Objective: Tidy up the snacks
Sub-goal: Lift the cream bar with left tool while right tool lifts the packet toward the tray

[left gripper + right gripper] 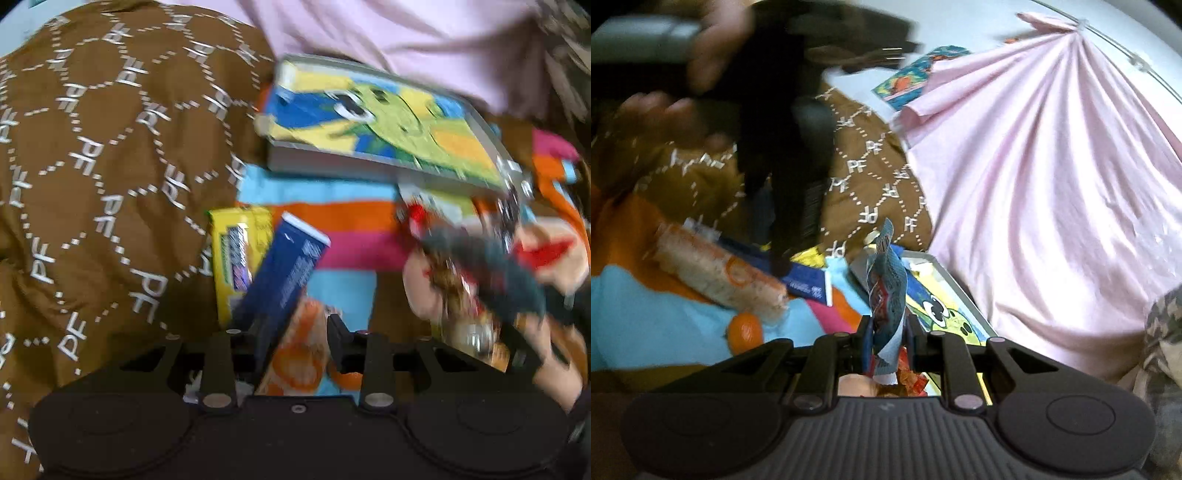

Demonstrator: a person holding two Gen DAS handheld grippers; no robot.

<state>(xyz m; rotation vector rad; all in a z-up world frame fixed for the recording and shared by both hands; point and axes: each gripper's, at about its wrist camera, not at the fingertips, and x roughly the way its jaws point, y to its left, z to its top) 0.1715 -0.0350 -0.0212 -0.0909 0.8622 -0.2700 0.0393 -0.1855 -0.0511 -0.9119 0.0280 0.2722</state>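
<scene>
My left gripper (291,332) is open over a dark blue snack packet (284,273) that lies between its fingers, with an orange-patterned packet (303,354) under it and a yellow packet (236,254) to the left. My right gripper (888,332) is shut on a crumpled blue and red snack wrapper (888,291) and holds it upright above a metal tray with a frog picture (942,306). The tray (369,122) also shows in the left wrist view. The right gripper, blurred, appears there with the wrapper (461,258). The left gripper (786,206) shows in the right wrist view.
Everything rests on a striped orange, pink and blue cloth (343,218). A brown quilt with PF lettering (92,166) lies left, a pink sheet (1034,184) behind. A long orange-speckled packet (720,273) and a small orange round thing (746,330) lie left of the tray.
</scene>
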